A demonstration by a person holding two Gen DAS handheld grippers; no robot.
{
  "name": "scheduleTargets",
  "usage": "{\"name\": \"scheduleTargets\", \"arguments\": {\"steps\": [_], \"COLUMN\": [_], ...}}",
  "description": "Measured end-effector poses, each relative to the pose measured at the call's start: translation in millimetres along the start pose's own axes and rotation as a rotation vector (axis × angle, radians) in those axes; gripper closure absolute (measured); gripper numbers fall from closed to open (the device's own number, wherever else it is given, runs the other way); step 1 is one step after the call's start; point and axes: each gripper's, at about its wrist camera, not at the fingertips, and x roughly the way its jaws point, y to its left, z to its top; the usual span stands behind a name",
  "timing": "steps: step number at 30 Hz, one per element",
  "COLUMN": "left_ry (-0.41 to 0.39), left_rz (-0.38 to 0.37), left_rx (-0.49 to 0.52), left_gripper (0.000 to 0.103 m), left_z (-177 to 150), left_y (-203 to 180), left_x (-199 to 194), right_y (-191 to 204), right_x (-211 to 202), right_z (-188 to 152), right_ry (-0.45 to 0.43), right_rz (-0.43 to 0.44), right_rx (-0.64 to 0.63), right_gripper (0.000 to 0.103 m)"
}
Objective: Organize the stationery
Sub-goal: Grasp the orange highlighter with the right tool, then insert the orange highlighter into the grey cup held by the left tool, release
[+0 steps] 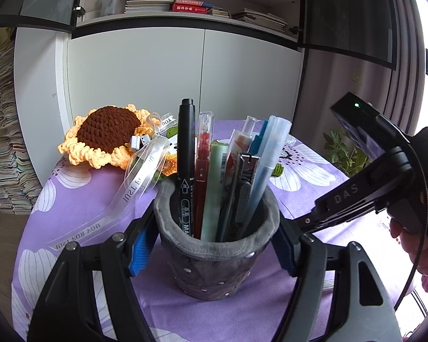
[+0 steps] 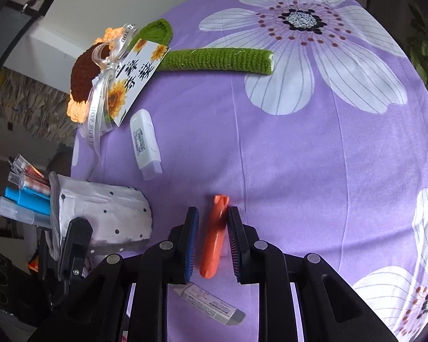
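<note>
- While my left gripper clamps the grey dotted pen cup, its blue pads press the cup's two sides and the cup stands upright on the purple flowered cloth.
- Inside the pen cup I see a black marker, a red pen, a pale green tube, a clipped metal-and-black piece and pale blue pens, all leaning out over the rim.
- Beyond the pen cup lies the crocheted sunflower with a clear printed ribbon trailing toward the cup's left side.
- My right gripper points down at the cloth to the right of the pen cup, and its jaws stand narrowly apart around an orange pen-like piece.
- Its right pad touches the orange piece; the left pad stands just clear, so I cannot tell if it is truly pinched.
- Between the pen cup and the sunflower's green stem lies a white correction-tape case.
- Nearer me than the orange piece, beside the cup's base, lies a white-sleeved eraser, partly under my gripper.
</note>
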Motion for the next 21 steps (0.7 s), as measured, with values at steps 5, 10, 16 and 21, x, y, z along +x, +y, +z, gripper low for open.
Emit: {"name": "scheduleTargets", "arguments": {"steps": [5, 10, 16, 21], "left_ry": [0.000, 0.000, 0.000, 0.001], "left_rz": [-0.001, -0.001, -0.001, -0.001], "left_rx": [0.000, -0.001, -0.001, -0.001], "left_gripper": [0.033, 0.033, 0.033, 0.033], "left_z": [-0.1, 0.0, 0.1, 0.2], "left_y": [0.5, 0.4, 0.2, 0.2], "left_x": [0.0, -0.1, 0.0, 0.0], "right_y": [20.4, 39.2, 53.1, 72.8], "right_x": [6.4, 9.9, -39.2, -97.4], "right_z": [5.1, -1.5, -13.6, -33.1], "right_ry": [0.001, -0.002, -0.166, -0.324], "right_rz": [-0.089, -0.136, -0.068, -0.018], "right_rx": [-0.108, -0.226, -0.281, -0.360], "right_gripper": [0.081, 0.089, 0.089, 0.089]}}
